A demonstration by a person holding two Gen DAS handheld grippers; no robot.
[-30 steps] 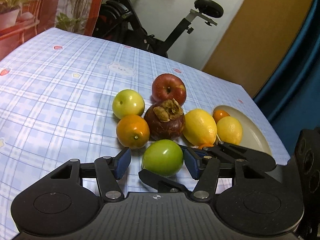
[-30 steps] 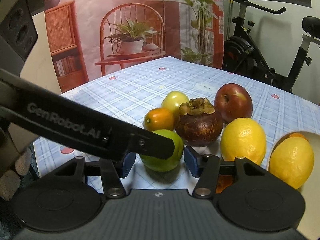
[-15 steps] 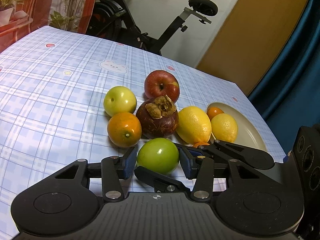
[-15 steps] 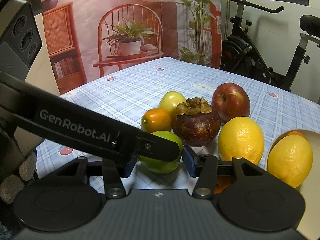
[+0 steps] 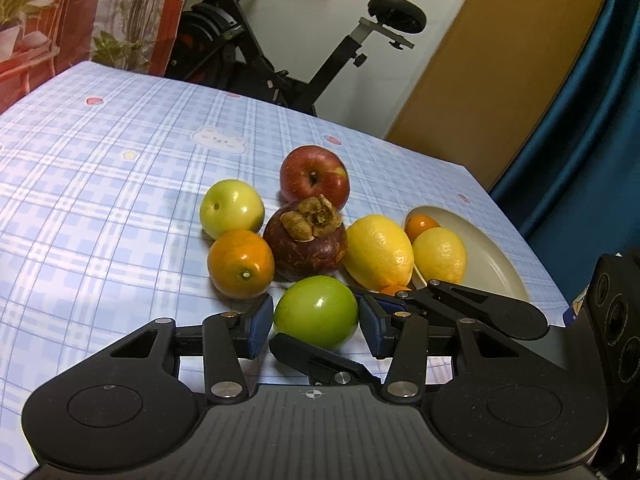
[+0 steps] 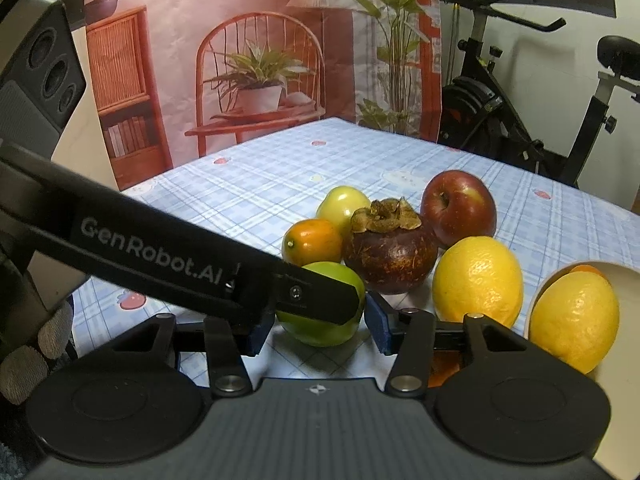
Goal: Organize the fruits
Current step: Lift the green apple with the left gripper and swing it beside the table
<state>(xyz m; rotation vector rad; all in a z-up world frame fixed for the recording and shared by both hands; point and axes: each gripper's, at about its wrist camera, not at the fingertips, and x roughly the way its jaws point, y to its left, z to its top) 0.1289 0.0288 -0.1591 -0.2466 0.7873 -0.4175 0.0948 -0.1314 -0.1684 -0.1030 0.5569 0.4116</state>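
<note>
Left wrist view: your left gripper (image 5: 316,322) points down at the table, pads closed on the green apple (image 5: 316,312), which sits on the checked cloth (image 5: 100,184). Just beyond it: orange (image 5: 241,263), mangosteen (image 5: 306,240), lemon (image 5: 379,251). Right gripper's finger (image 5: 320,358) crosses under the apple, hiding its base. Plate (image 5: 492,256) lies fwd-right, w/ a 2nd lemon (image 5: 440,255).

Right wrist view: your right gripper (image 6: 320,320) brackets the same apple (image 6: 324,308); left pad contact is hidden by the left gripper's arm (image 6: 160,256), right pad looks just clear, so can't tell if it grips. Plate (image 6: 624,288) is cut off at right edge.
</note>
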